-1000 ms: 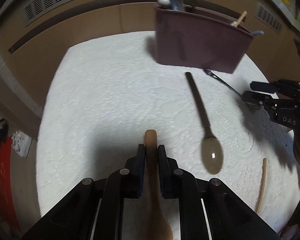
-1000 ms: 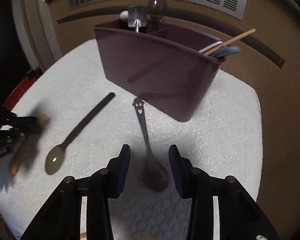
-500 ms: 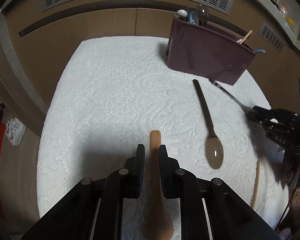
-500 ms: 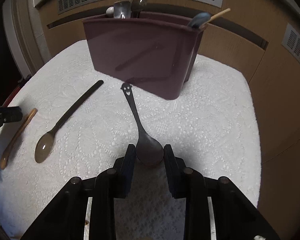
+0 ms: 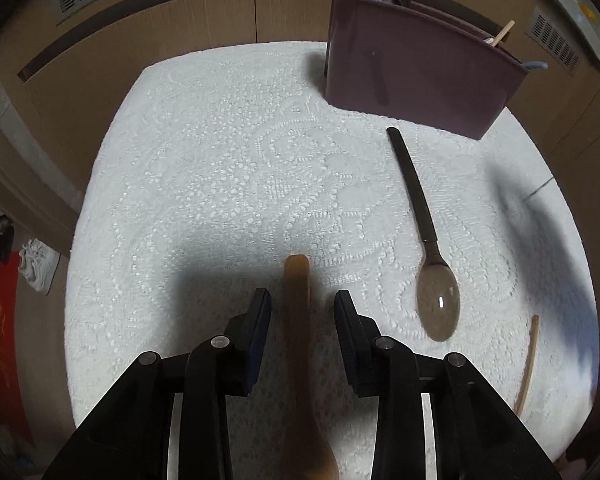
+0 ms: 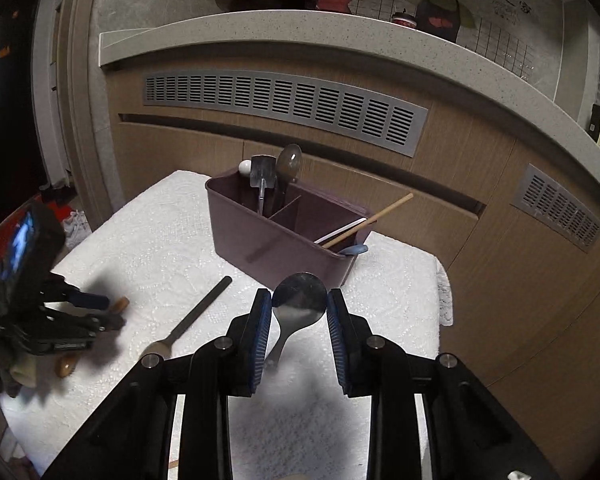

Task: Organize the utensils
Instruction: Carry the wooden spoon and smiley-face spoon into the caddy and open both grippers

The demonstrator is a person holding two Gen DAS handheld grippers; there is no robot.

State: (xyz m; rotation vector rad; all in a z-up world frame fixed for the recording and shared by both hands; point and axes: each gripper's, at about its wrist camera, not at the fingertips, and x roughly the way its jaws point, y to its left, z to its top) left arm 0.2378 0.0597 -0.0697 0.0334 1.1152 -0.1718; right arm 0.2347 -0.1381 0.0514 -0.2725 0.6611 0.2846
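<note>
My right claw (image 6: 299, 308) pinches the metal spoon (image 6: 298, 304) by its bowl above the table (image 6: 396, 300), so it may pivot loose, while my left claw (image 5: 303, 312) straddles the wooden spoon (image 5: 300, 320), parted.

Wood spoon (image 5: 306, 380): blurred, bowl cut off by bottom edge. Metal spoon (image 6: 298, 304): handle tip hidden behind finger (image 6: 256, 336). Caddy (image 6: 276, 240) utensils' lower parts hidden.
</note>
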